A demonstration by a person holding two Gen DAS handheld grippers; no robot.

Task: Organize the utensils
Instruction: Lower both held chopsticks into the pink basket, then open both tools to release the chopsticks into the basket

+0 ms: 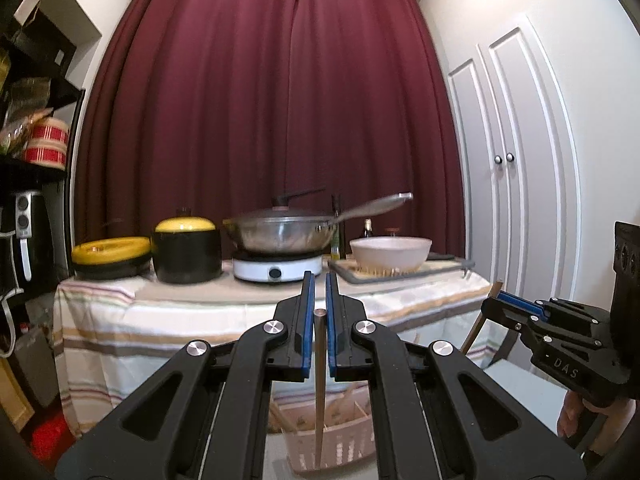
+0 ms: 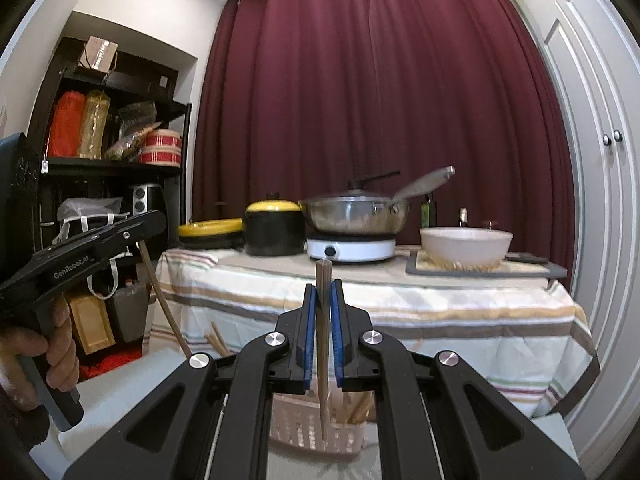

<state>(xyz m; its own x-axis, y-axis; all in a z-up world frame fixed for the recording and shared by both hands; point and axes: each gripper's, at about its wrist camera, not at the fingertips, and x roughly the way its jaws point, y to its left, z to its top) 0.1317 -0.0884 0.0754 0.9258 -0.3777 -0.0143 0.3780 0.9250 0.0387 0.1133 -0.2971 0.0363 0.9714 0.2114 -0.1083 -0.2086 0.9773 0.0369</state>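
Observation:
My left gripper (image 1: 319,280) is shut on a brown wooden chopstick (image 1: 319,380) that hangs down between its blue pads toward a pale pink slotted basket (image 1: 336,448) below. My right gripper (image 2: 323,290) is shut on a second chopstick (image 2: 322,320), its top end standing above the pads and its tip hanging over the same basket (image 2: 304,428). Several more chopsticks (image 2: 356,406) stand in the basket. The right gripper shows in the left wrist view (image 1: 516,306), also with its chopstick (image 1: 478,320). The left gripper shows in the right wrist view (image 2: 132,228).
A table with a striped cloth (image 2: 400,304) stands behind, holding a wok (image 2: 352,212) on a white cooker, black pots with yellow lids (image 2: 274,224), a white bowl (image 2: 466,244) on a tray and bottles. Black shelves (image 2: 100,140) stand left, white cupboard doors (image 1: 516,160) right.

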